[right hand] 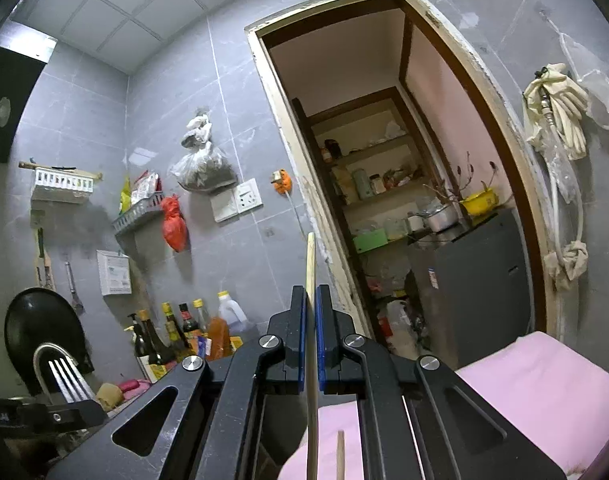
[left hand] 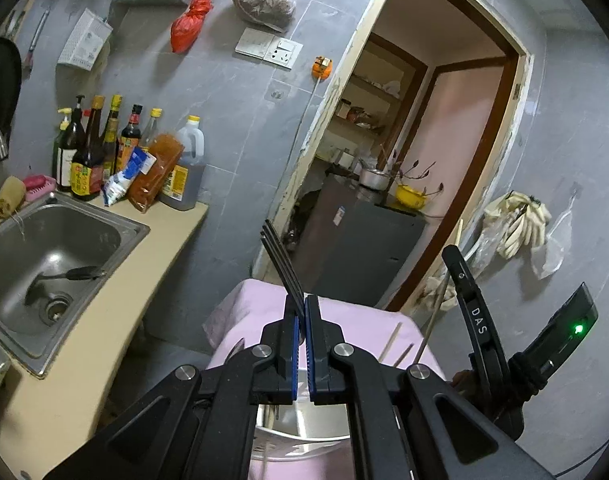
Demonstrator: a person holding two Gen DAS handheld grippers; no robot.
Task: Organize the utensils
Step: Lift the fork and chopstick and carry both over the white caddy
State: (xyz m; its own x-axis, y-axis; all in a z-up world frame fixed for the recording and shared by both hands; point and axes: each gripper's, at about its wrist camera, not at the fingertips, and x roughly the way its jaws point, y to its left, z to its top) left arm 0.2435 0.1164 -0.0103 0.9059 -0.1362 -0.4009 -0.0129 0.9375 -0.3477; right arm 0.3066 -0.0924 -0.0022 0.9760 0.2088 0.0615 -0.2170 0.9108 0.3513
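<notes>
Grey-tiled kitchen walls frame a pink-covered tabletop [left hand: 260, 308] beside the steel sink [left hand: 44, 248]. Above that cloth, the left tool [left hand: 305, 312] is clamped on a fork [left hand: 282, 258], tines up; the right tool [right hand: 311, 312] pinches a wooden chopstick [right hand: 310, 264] partway along its length. More chopsticks [left hand: 392, 340] lie on the cloth. Both look light and stiff; the smooth metal fork could swivel, so I'd grip near its balance point.

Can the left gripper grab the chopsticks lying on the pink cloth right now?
Probably not yet. The left gripper is already shut on a fork, so its fingers are full. The loose chopsticks lie just ahead on the pink cloth with nothing covering them, but it would need to put the fork down first.
</notes>
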